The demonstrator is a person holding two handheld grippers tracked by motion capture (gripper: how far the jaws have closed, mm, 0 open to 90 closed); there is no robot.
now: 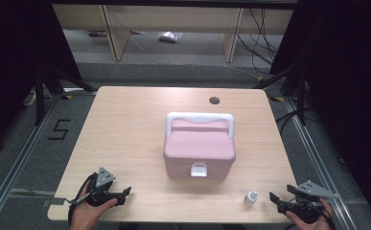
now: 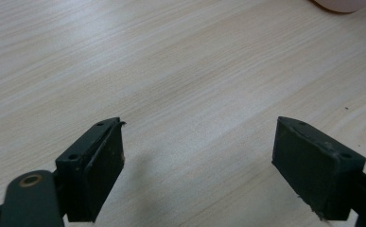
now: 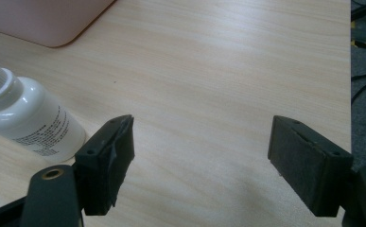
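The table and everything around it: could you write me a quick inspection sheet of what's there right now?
Surface: pale wooden table, round hole near the far edge.
Job's things: pink box, lid shut, white handle and white latch; small white bottle upright near the right gripper.
Clutter: nothing seen on the table.
Grippers: left gripper and right gripper both open, holding nothing.
Cables: black cables on the floor behind the table.
Surroundings: grey floor, wooden shelving behind.

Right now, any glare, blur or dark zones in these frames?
High view: sides black, table evenly lit, pink box sharp. Left gripper view: pale sheen upper left, soft shadows under jaws. Right gripper view: white bottle close, slightly soft; sheen along top.
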